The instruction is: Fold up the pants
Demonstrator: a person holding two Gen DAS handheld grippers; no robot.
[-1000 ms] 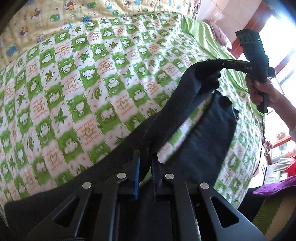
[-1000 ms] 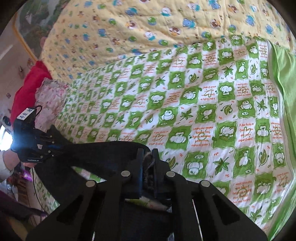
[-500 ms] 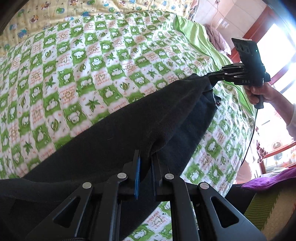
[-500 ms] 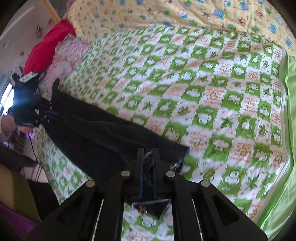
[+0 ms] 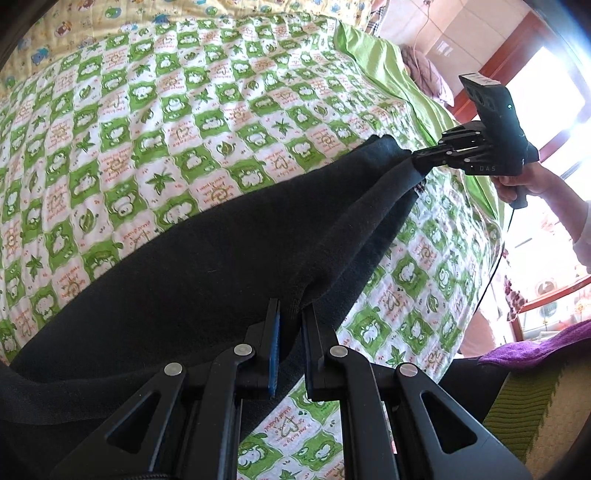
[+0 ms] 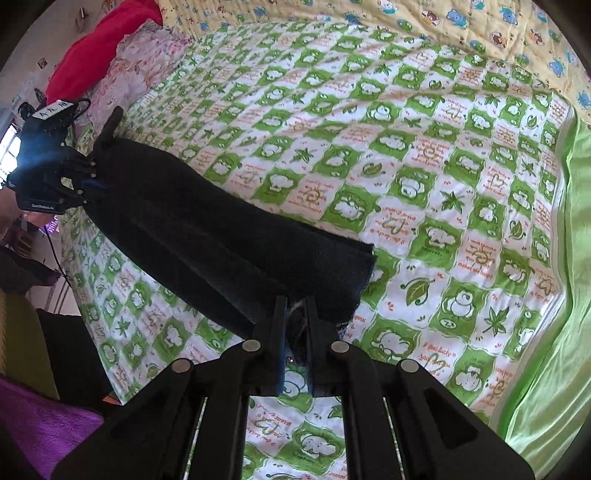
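Black pants (image 5: 229, 251) are stretched long between my two grippers over a bed with a green-and-white checked quilt (image 5: 155, 122). My left gripper (image 5: 291, 314) is shut on one end of the pants. My right gripper (image 6: 295, 306) is shut on the other end, near the cuffs. In the left wrist view the right gripper (image 5: 421, 162) pinches the far end. In the right wrist view the pants (image 6: 207, 236) lie low over the quilt (image 6: 406, 155), and the left gripper (image 6: 92, 181) holds the far end at the left.
A yellow cartoon-print blanket (image 6: 443, 26) lies at the far side of the bed. A red pillow (image 6: 92, 55) and a floral pillow (image 6: 147, 55) lie at one end. A lime sheet (image 6: 554, 295) edges the quilt. A purple cloth (image 5: 535, 347) lies beside the bed.
Both grippers have moved apart and down, pulling the pants from a sagging hang into a long flat strip low over the quilt. Both stay shut on the pants.
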